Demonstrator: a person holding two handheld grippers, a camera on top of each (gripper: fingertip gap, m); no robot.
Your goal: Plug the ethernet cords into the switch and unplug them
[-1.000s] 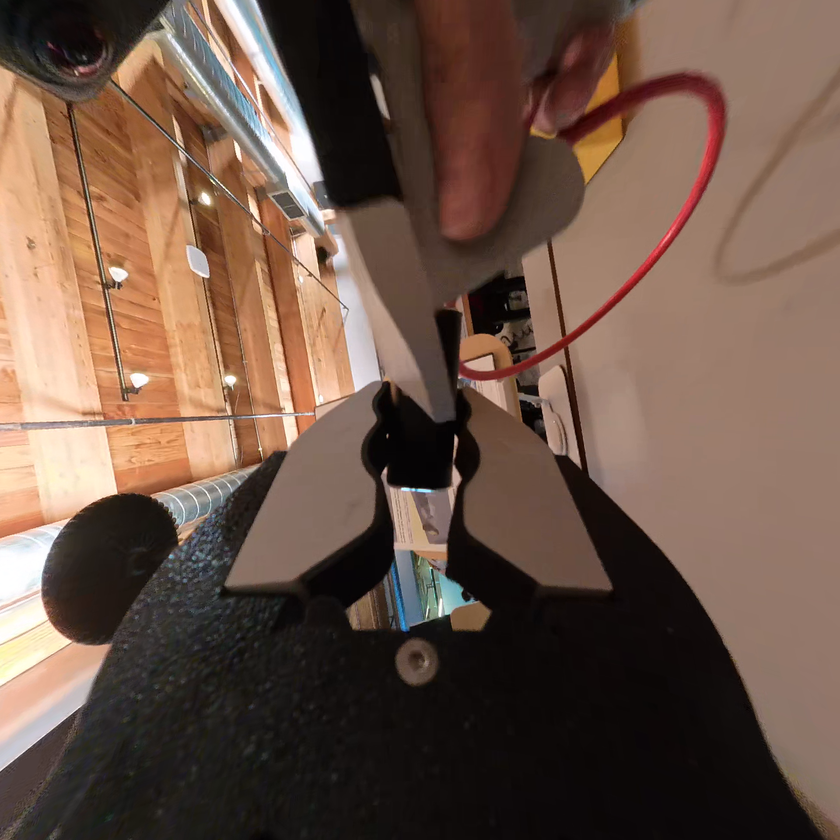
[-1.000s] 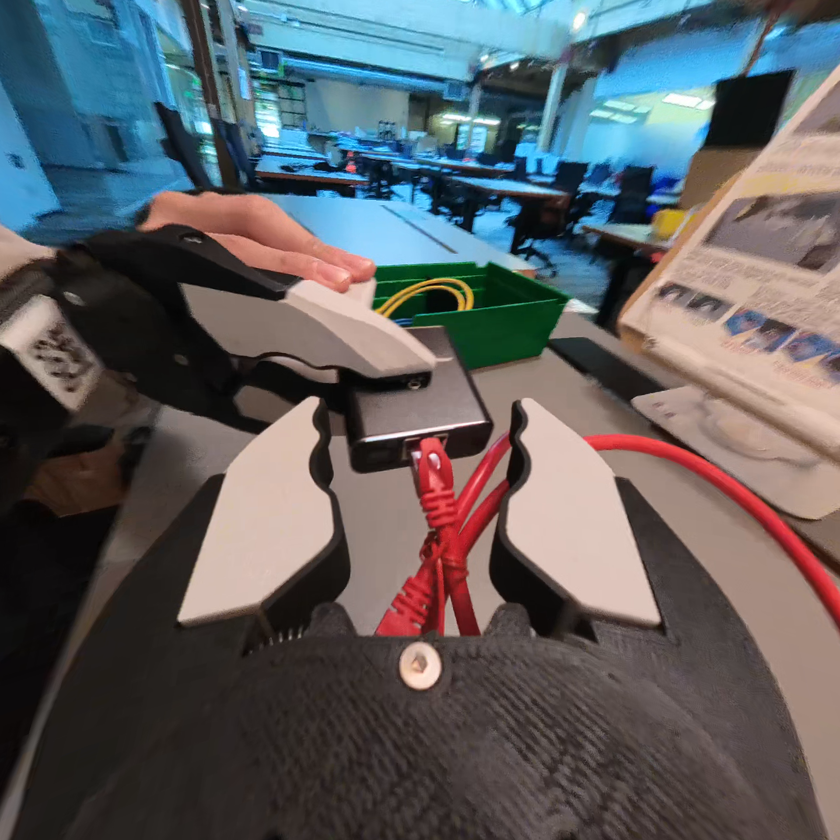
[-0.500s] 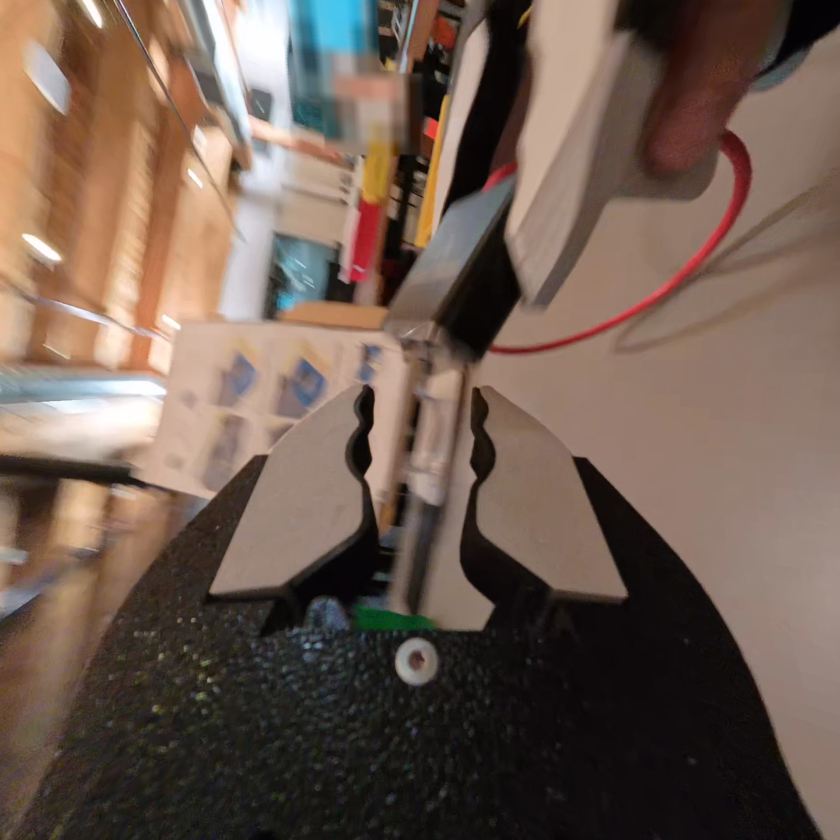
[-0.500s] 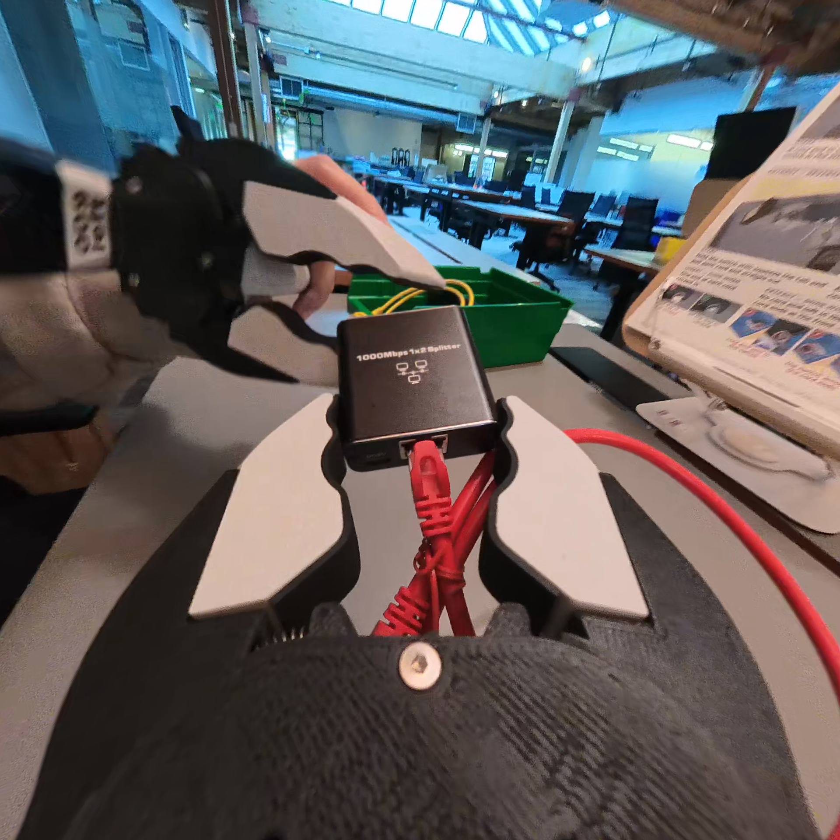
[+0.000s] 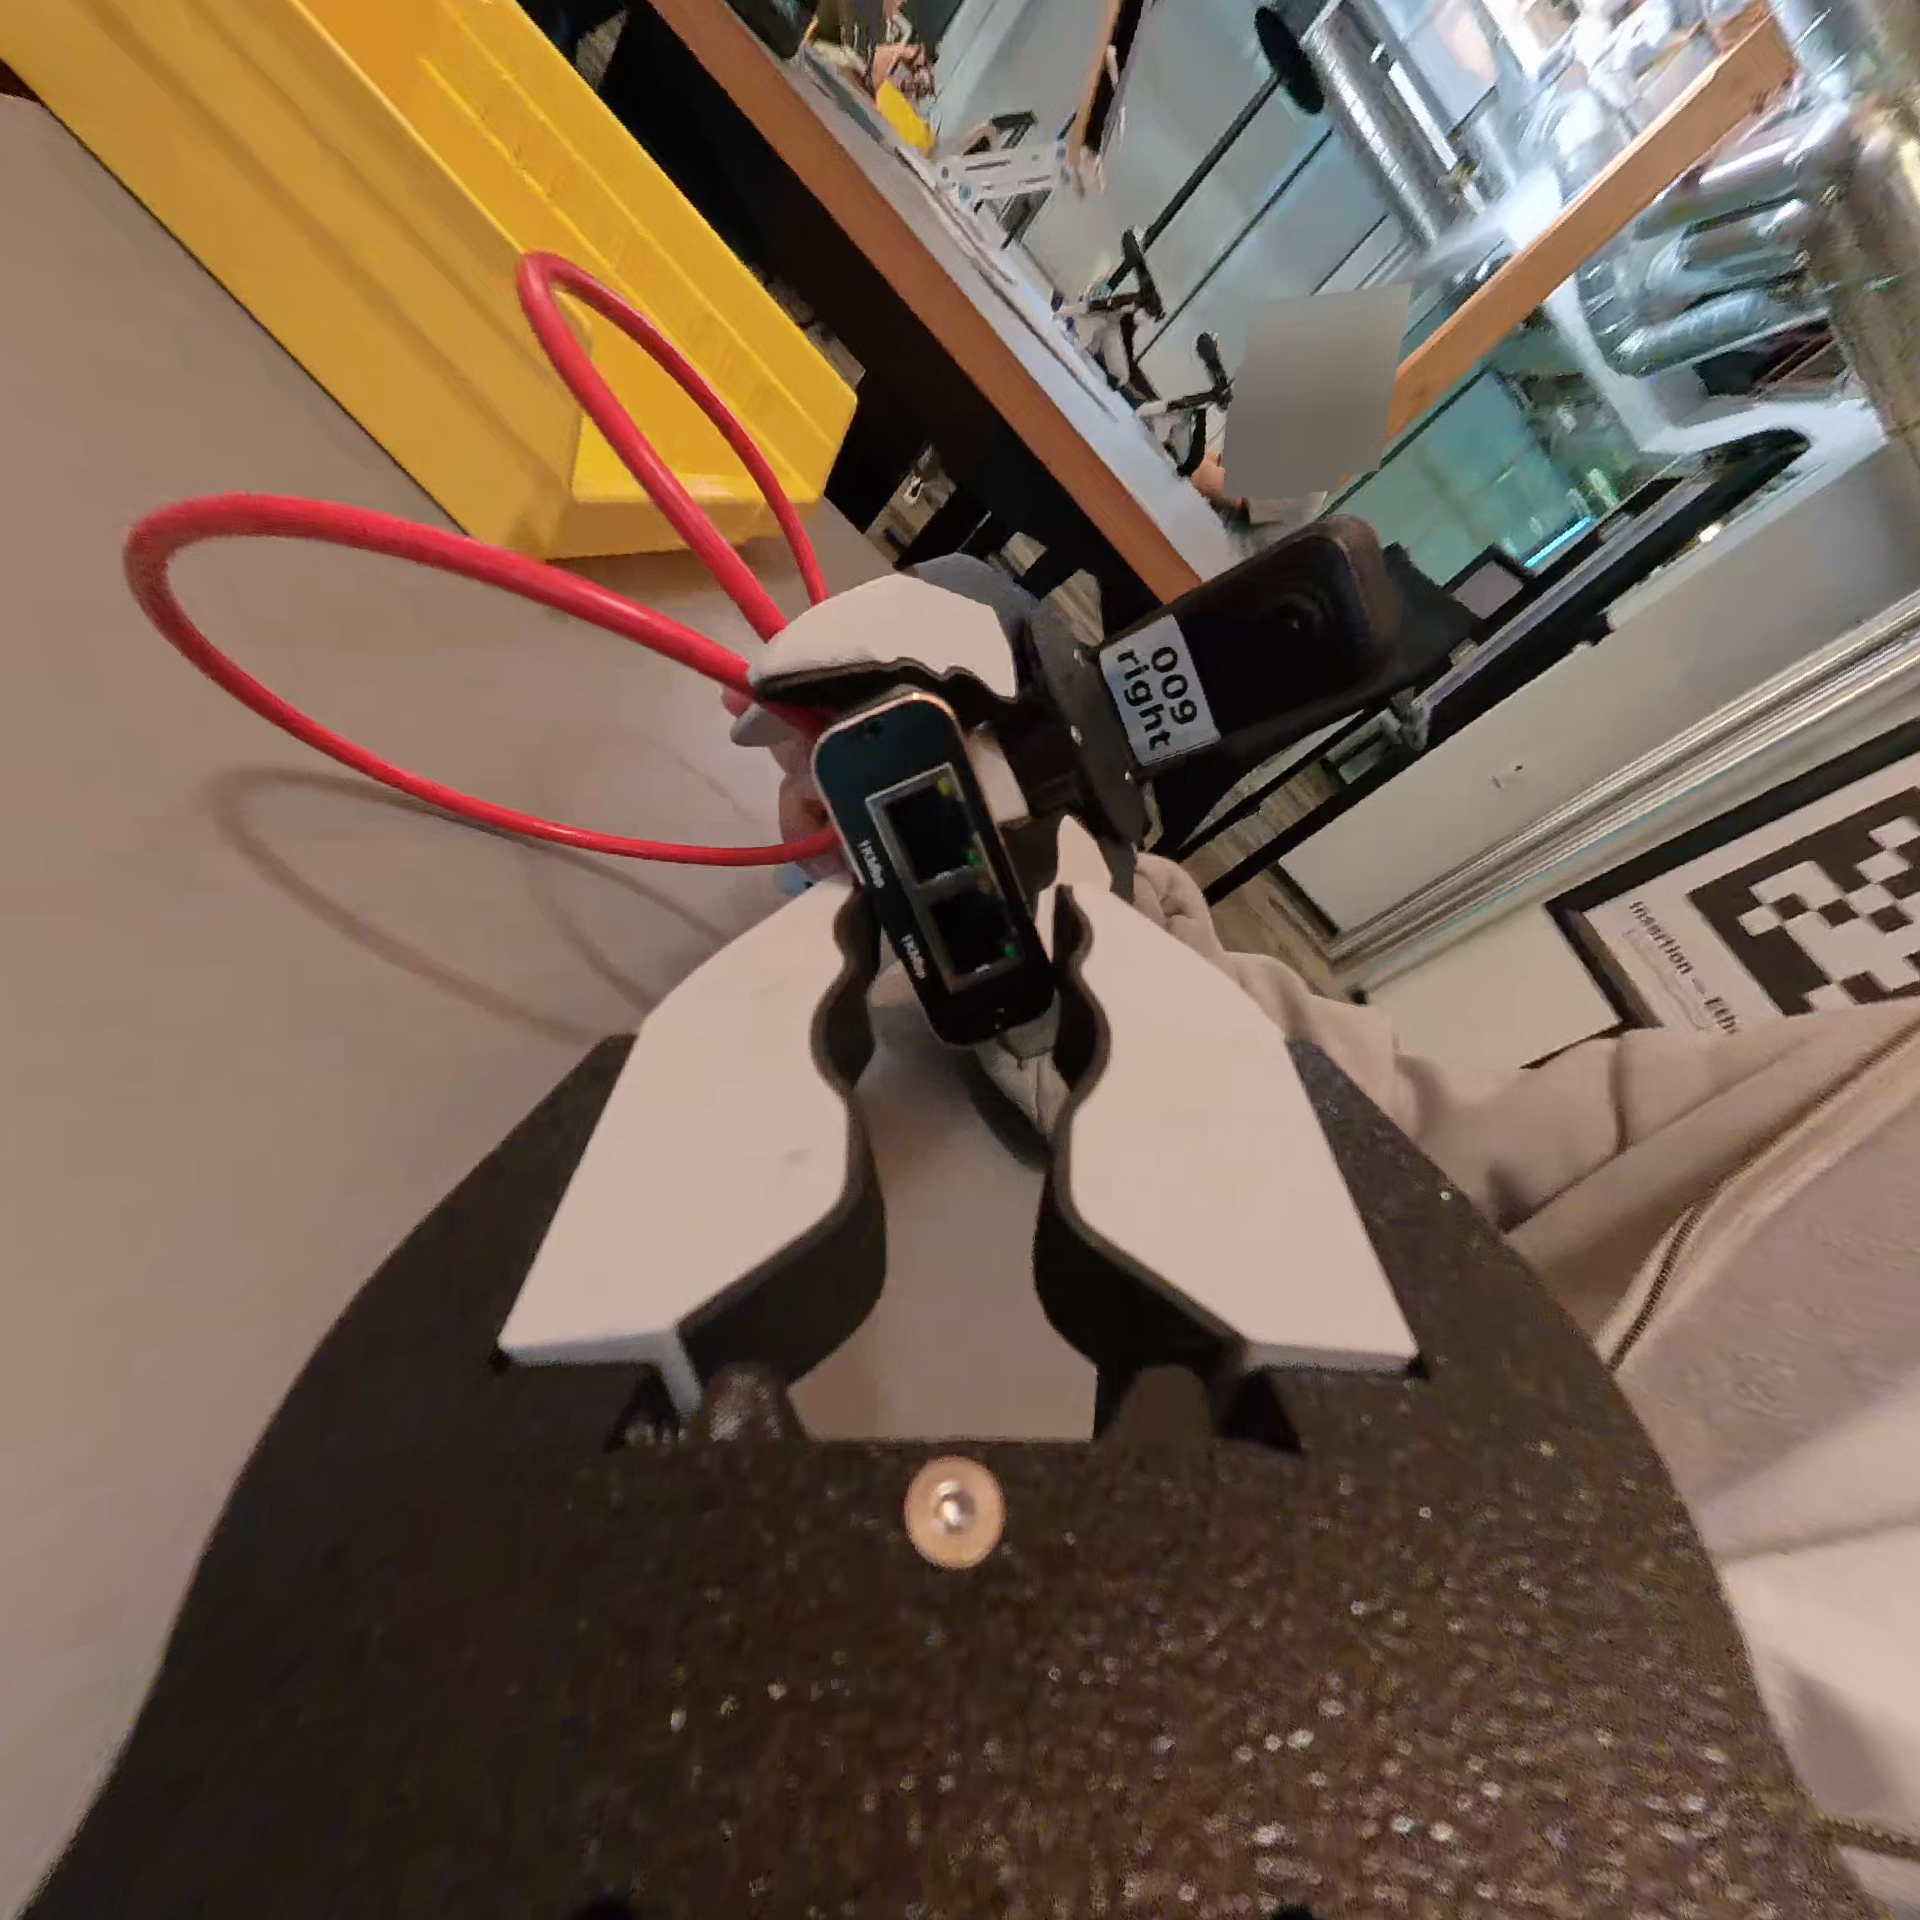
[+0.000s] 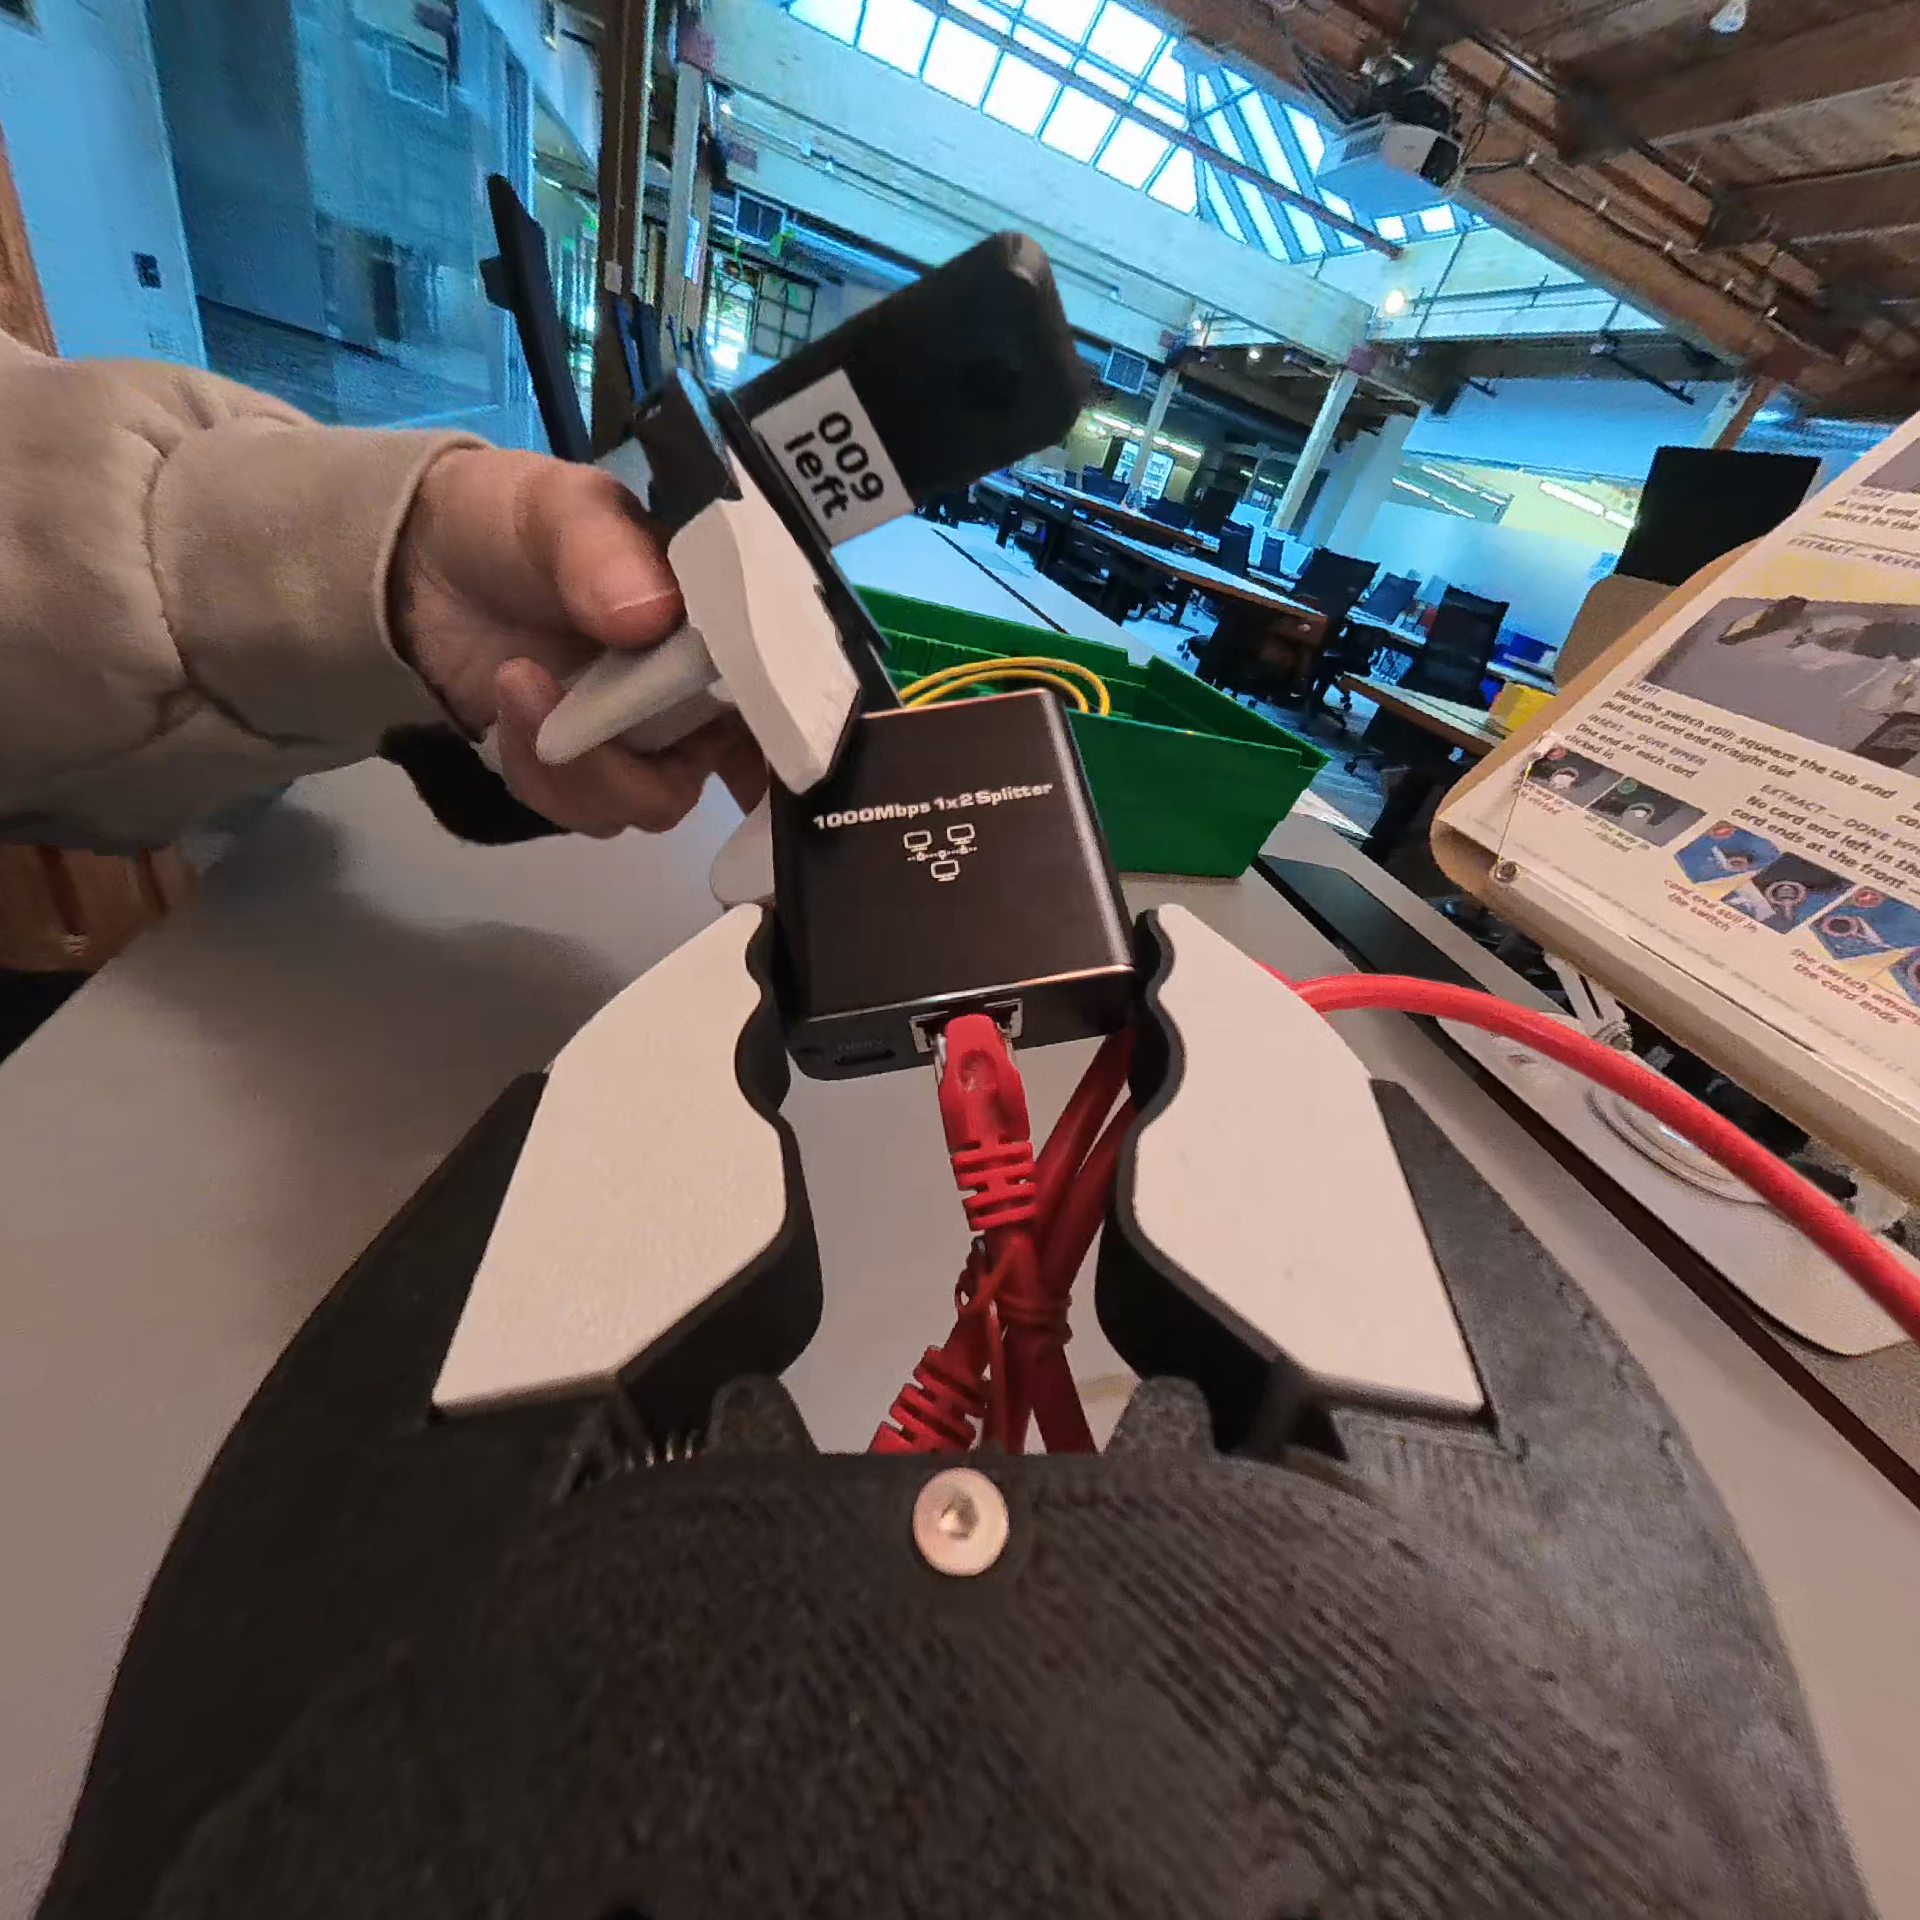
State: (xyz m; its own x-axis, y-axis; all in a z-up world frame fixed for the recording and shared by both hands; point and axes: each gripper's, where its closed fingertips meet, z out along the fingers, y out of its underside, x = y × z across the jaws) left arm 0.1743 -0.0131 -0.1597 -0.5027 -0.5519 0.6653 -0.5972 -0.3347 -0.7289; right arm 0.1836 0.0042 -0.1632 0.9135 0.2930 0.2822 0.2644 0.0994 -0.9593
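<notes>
The black switch [image 6: 935, 862] is held tilted up off the table, and my right gripper [image 6: 956, 925] is shut on its near end. A red plug [image 6: 977, 1081] sits in the near port, and more red cord [image 6: 1558, 1049] trails right. A second red plug hangs loose between the right fingers. In the left wrist view the switch [image 5: 935, 894] shows two empty ports. My left gripper [image 5: 956, 914] is open, its fingers either side of that end without touching. The red cord [image 5: 138, 566] loops on the table behind. The right gripper [image 5: 883, 675] shows beyond the switch.
A green bin [image 6: 1195, 769] with yellow cords [image 6: 997, 675] stands behind the switch. A propped instruction sheet [image 6: 1714, 831] is at the right. A yellow bin [image 5: 416, 260] sits past the red loops. The grey table [image 6: 260, 1039] runs left. Left and right tips are no more than a few centimetres apart.
My left gripper let go of the switch and swung round to face its two-port end. My right gripper closed on the switch's near end and raised it.
</notes>
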